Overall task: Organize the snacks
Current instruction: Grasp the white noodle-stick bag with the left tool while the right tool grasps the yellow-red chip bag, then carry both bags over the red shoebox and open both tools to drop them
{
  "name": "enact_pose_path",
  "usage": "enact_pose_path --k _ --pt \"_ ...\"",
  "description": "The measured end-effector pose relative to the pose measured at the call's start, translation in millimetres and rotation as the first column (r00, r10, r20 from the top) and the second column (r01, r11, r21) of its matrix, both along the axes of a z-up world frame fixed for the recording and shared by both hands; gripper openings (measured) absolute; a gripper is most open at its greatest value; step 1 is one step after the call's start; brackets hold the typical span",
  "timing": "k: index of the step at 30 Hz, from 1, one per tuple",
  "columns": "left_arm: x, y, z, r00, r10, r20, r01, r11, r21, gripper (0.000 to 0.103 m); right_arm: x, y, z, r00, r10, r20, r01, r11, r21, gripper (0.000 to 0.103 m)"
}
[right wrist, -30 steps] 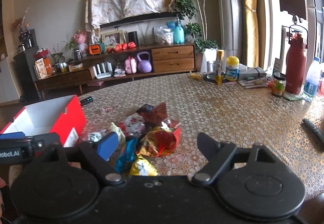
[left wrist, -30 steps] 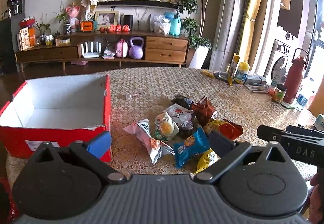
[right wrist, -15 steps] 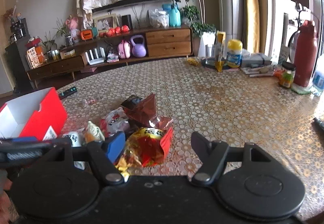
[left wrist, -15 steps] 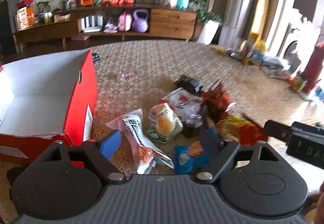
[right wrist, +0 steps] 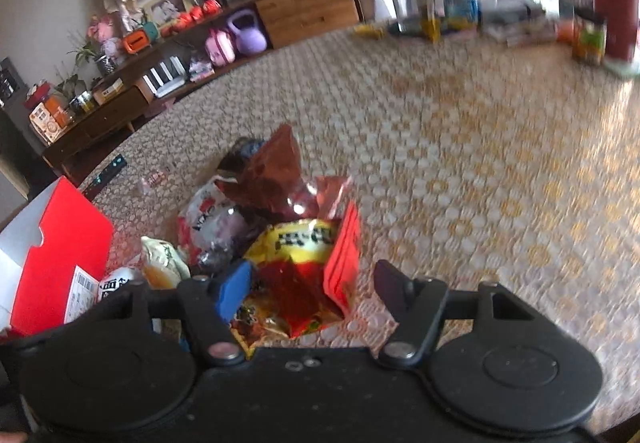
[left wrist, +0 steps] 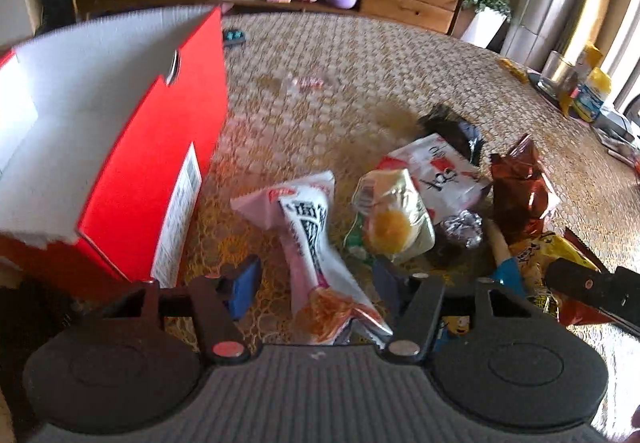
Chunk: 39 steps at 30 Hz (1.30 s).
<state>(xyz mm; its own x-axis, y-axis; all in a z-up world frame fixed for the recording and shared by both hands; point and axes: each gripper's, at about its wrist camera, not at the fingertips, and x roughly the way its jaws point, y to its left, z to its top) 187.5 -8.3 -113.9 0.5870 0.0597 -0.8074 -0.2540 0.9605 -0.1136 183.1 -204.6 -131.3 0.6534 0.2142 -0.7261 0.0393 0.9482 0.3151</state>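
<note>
Left wrist: tool (left wrist: 316, 285) wide, now straddling pink packet (left wrist: 316, 243) | right tool (right wrist: 310, 289) wide, lower

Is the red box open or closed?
Open. The red box has no lid on top, and its white inside walls show in the left wrist view. Its floor is out of view.

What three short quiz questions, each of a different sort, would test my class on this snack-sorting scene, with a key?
1. True or false: the left gripper is shut on the white packet.
2. Multiple choice: the red box lies on which side of the snack pile in the left wrist view? A left, B right, C behind.
3. Fill in: the packet between the open fingers of the right gripper is red and ____.

Key: 1 false, its fingers are open either side of the packet; 2 A; 3 yellow.
</note>
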Motion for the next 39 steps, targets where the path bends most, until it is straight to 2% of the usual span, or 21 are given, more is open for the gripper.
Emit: enact_pose_path --k 4,6,7,13,17,25,34,39 --pt "3 7 -9 0.999 0.019 -0.029 -0.020 0.999 -0.048 0.046 2 -4 -3 1.000 -0.009 -0.020 0.010 0.998 0.066 0.061" --pt "4 8 -9 1.000 0.010 -0.025 -0.011 0.998 -0.065 0.038 3 -3 -1 1.000 -0.008 -0.022 0.009 0.998 0.064 0.060" --pt "4 8 -9 1.000 0.003 -0.022 -0.005 0.998 -0.070 0.034 3 -3 0 1.000 -0.009 -0.020 0.010 0.998 0.063 0.056" --pt "1 9 -5 1.000 -0.012 -0.004 0.011 0.997 -0.074 0.022 1 1 6 1.000 -0.003 0.009 0.003 0.999 0.034 0.040" --pt "-3 10 1 1.000 -0.029 0.009 0.030 0.996 -0.085 0.017 -7 2 15 0.999 0.005 0.042 -0.005 1.000 0.005 0.037" --pt "-18 14 19 0.997 -0.059 0.044 0.062 0.994 -0.085 0.016 -32 12 48 0.987 0.070 0.147 -0.059 0.995 -0.077 0.036" --pt "-50 22 66 0.983 -0.105 0.149 0.117 0.990 -0.072 0.016 -59 38 87 0.961 0.150 0.233 -0.126 0.986 -0.114 0.036" --pt "-64 38 86 0.979 -0.094 0.179 0.112 0.990 -0.089 0.016 -71 58 105 0.943 0.207 0.261 -0.175 0.975 -0.140 0.036"
